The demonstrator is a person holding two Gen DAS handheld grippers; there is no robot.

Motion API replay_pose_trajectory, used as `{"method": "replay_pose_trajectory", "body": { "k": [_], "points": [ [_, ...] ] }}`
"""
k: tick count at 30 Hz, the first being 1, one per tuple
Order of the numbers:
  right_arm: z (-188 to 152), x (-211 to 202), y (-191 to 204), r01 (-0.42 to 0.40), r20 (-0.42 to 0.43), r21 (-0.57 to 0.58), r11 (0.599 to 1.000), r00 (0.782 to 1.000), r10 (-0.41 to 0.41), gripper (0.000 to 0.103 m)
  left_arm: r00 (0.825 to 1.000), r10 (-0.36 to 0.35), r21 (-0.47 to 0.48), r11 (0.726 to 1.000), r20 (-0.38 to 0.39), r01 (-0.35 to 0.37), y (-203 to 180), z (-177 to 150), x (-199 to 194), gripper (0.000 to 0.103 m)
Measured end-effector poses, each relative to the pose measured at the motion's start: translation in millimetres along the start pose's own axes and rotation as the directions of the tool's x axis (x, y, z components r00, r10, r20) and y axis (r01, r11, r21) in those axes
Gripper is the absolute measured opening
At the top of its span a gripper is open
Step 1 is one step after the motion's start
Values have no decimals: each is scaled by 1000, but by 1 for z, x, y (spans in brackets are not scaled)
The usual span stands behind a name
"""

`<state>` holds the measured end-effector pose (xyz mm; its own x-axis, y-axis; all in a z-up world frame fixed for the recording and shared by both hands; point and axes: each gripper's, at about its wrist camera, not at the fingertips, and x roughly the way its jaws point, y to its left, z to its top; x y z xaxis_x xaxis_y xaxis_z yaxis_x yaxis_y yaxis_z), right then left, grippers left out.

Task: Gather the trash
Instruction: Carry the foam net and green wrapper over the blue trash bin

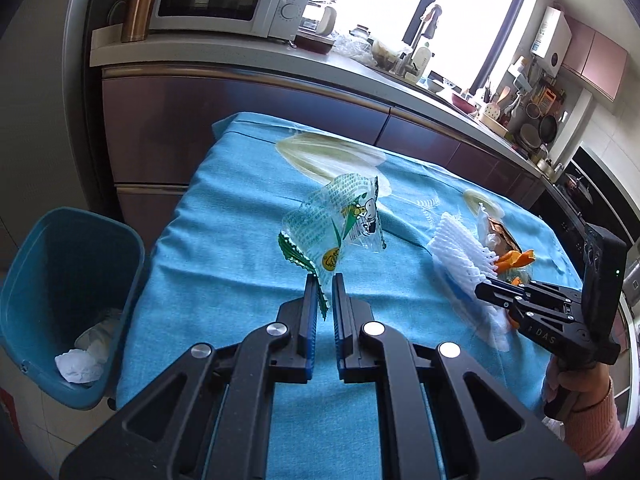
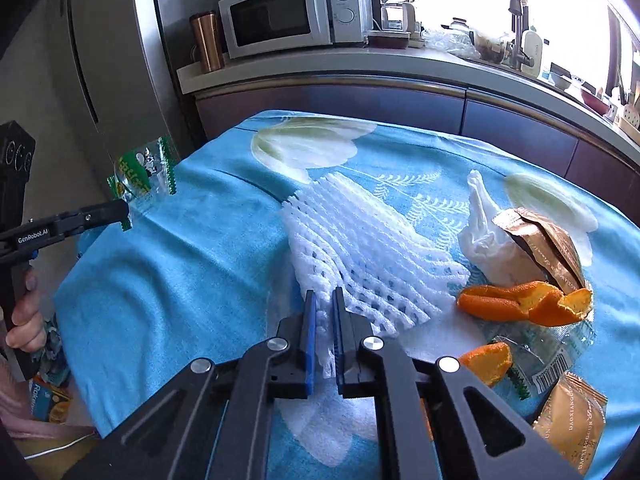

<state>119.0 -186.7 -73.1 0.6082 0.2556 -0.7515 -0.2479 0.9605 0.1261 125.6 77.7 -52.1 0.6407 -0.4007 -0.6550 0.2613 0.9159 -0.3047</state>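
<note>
Pinching a clear green-printed wrapper (image 1: 336, 232) by its serrated edge, the left claw (image 1: 324, 284) holds it above the blue-clothed bench (image 1: 224, 240). Right claw (image 2: 325, 300) is clamped on the white foam net (image 2: 360, 248). Orange peel (image 2: 528, 304) lies farther right. A blue bin (image 1: 60, 280) stands beside the bench.

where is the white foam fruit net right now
The white foam fruit net lies mid-table on the blue tablecloth, left of the orange peel, its near edge pinched in the right gripper.
</note>
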Motion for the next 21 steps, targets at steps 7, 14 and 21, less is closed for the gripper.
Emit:
{"method": "replay_pose_trajectory", "body": {
  "k": [7,14,21],
  "points": [
    [11,-13,28,-65,49,-36,997,997,67,6,999,24,-27,999,28,-23,23,-9,-27,8],
    [26,-23,62,-152,91,-94,984,983,160,6,997,62,-55,997,49,-59,47,-20,-54,8],
    [39,-17,99,-226,90,-166,960,966,244,6,989,123,-100,988,81,-115,77,-27,-81,8]
  ]
}}
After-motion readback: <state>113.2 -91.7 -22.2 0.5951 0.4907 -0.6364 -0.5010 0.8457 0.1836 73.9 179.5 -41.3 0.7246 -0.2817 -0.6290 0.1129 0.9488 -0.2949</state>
